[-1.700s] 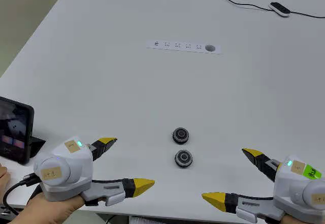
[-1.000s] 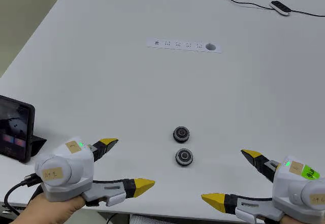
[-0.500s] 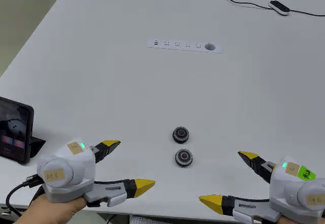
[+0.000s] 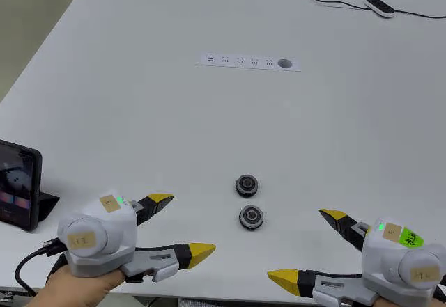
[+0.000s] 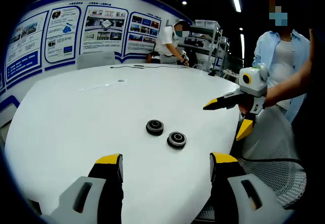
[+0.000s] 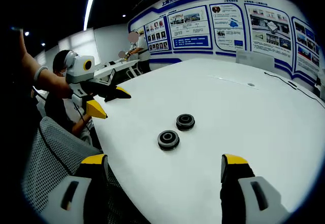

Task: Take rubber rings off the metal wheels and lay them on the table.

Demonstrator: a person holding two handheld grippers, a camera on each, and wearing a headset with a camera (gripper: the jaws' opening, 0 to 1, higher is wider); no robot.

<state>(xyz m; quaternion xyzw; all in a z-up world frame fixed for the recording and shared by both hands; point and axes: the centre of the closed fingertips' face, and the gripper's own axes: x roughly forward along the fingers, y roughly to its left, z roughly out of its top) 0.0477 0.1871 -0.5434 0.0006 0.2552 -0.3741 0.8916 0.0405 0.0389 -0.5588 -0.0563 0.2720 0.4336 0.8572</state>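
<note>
White table (image 4: 125, 98) holds two metal wheels (image 4: 251, 217) side by side. Left gripper (image 4: 188, 223) and right gripper (image 4: 300, 244) flank them, jaws wide apart and empty.

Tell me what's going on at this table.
A person holds a two-jaw gripper in each hand. The left gripper and the right gripper hover at the near edge of the white table, jaws wide open, holding nothing. Between them lie two small metal wheels, the near wheel and the far wheel, close together and untouched. Their dark rubber rings look to be on, so none has been taken off yet.
</note>
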